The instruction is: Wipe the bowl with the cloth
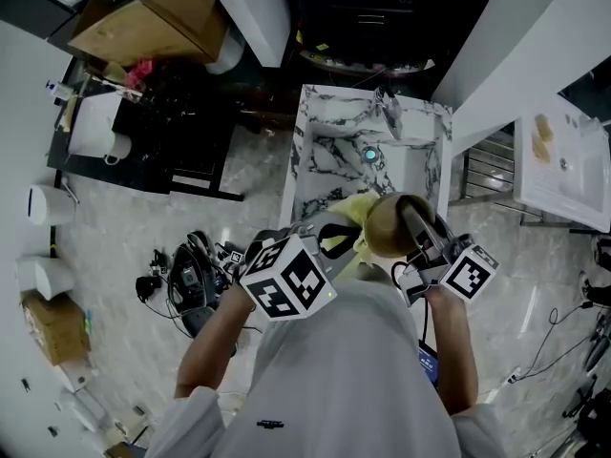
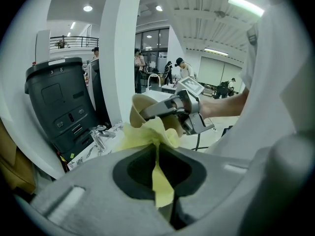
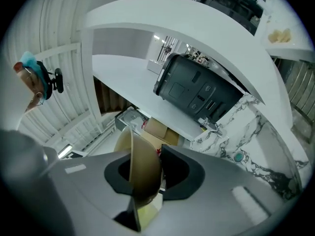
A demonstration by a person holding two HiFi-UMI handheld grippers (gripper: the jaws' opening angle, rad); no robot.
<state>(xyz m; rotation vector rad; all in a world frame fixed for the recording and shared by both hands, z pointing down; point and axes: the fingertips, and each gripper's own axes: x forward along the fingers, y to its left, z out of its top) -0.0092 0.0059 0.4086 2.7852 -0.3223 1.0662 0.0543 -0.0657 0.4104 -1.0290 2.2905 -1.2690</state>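
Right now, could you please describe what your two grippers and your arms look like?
The left gripper and right gripper have pale grey bodies with black jaw linings. Each carries a cube, left and right, printed with black-and-white square markers. A thin black cable hangs from the right one. The person wears a pale short-sleeved shirt; the forearms are bare.
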